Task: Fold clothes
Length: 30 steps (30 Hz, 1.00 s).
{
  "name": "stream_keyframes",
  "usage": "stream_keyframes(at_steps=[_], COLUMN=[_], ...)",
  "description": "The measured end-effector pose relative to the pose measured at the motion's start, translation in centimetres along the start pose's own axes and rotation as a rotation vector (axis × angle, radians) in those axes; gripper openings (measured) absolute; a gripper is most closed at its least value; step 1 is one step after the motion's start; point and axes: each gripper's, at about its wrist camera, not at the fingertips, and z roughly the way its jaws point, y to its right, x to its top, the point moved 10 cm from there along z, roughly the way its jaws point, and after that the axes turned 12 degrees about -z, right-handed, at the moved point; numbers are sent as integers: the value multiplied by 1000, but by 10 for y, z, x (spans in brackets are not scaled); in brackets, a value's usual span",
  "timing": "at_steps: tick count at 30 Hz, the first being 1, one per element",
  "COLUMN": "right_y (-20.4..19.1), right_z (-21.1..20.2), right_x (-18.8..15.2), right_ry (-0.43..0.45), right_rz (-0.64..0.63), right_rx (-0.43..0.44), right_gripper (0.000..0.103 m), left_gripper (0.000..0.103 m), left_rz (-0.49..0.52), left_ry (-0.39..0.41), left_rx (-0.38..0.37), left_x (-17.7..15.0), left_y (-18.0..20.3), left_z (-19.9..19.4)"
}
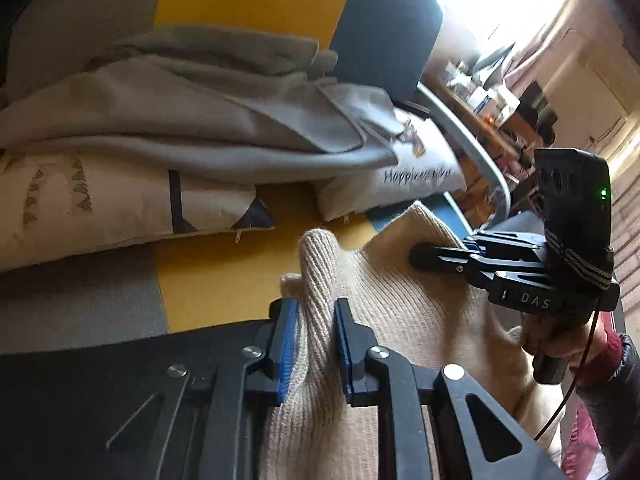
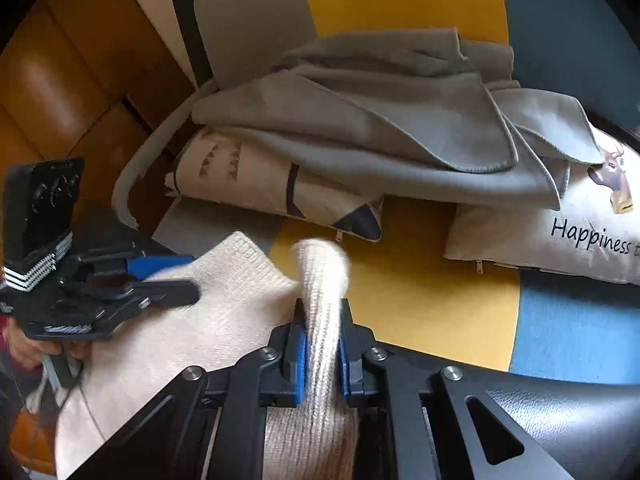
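A cream ribbed knit sweater [image 1: 400, 312] lies on the yellow seat. In the left wrist view my left gripper [image 1: 314, 308] is shut on an upstanding fold of its edge, the blue pads [image 1: 286, 340] pressing the knit from both sides. To the right, my right gripper [image 1: 416, 258] pinches another part of the same edge. In the right wrist view my right gripper [image 2: 322, 312] is shut on a raised fold of the sweater [image 2: 224, 320]. My left gripper [image 2: 194, 276] shows at the left, closed on the cream edge, with a hand below it.
A folded grey blanket [image 2: 380, 128] lies over two cushions behind the sweater: a patterned one [image 2: 256, 184] and a white one printed "Happiness" [image 2: 560, 232]. The seat has yellow [image 2: 420, 292], blue and grey panels. A grey metal armrest [image 1: 472, 144] and a cluttered table stand beyond.
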Motion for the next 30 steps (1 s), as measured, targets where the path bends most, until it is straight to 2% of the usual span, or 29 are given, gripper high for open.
stream_keyframes(at_steps=[6,10,14,17,19,21,23,25,27,29,30], right_y=[-29,-63,-97,-119,-131,-138,-141,-143,-145,-146,-145], right_z=[-55,-98,-131,-145,-148,-147,-149,-158,-171,-182,-187], right_x=[7,-3,-36,-71,-97,-122,-146,-165,-182,-198,-205], right_ry=[89,138,167,168,152,129,121,134,164,190,198], right_rz=[-2,-35,-30,-10,4,8,30,68,132,198,220], right_rx=[1,-2,23,42,51,45,62,82,126,167,169], right_gripper=[13,13,13,13,15,17,31,48,53,63,66], left_gripper=[16,17,17,20,28,30,33,34,35,36,36], left_rz=[13,46,67,61,6,-72,-178,-287,-368,-438,-472], left_ry=[145,224,247,219,187,164,157,149,142,130,127], left_rx=[-54,-66,-57,-47,-50,-78,-144,-214,-259,-287,-298], left_x=[-17,-51,-94,-136,-162,-186,-203,-216,-225,-232,-234], left_y=[29,53,66,67,59,50,38,25,13,0,-7], left_z=[-63,-105,-126,-125,-122,-124,-133,-143,-150,-155,-157])
